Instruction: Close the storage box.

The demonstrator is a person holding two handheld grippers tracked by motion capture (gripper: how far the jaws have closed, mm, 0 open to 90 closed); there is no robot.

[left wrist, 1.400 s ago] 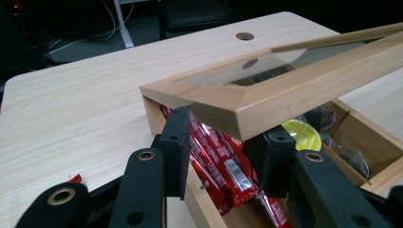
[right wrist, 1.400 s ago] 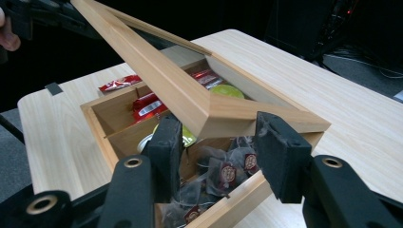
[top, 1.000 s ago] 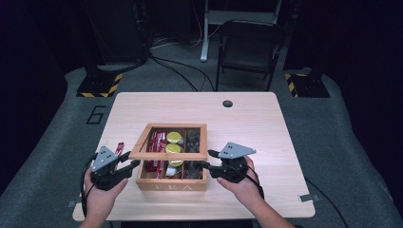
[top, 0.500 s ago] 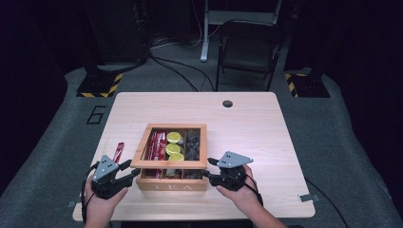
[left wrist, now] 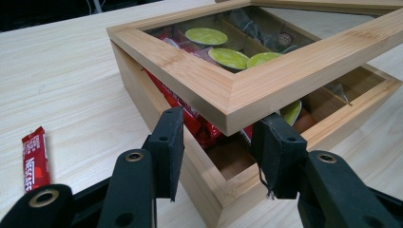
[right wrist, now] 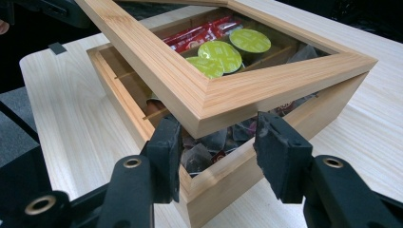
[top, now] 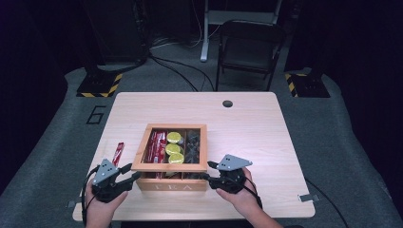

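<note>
The glass-paned wooden lid (left wrist: 247, 80) stood raised off the near edge of the light wooden tea box (top: 169, 183) on the table (top: 266, 142), roughly half opened. The left hand-held gripper (left wrist: 221, 137) and right hand-held gripper (right wrist: 218, 142) each spread released jaws beneath a near lid corner, probably propping it; swinging it fully back remained.

Red sachet (left wrist: 35, 159): "NESCAFE" in white letters running along its length, lying on the table at about 9 o'clock from the wooden box (left wrist: 190, 156).
Wooden box front wall (top: 172, 186): faint letters, seemingly "TEA".
Floor mat (top: 96, 114): a large "6", at about 10 o'clock from the table (top: 266, 128).
</note>
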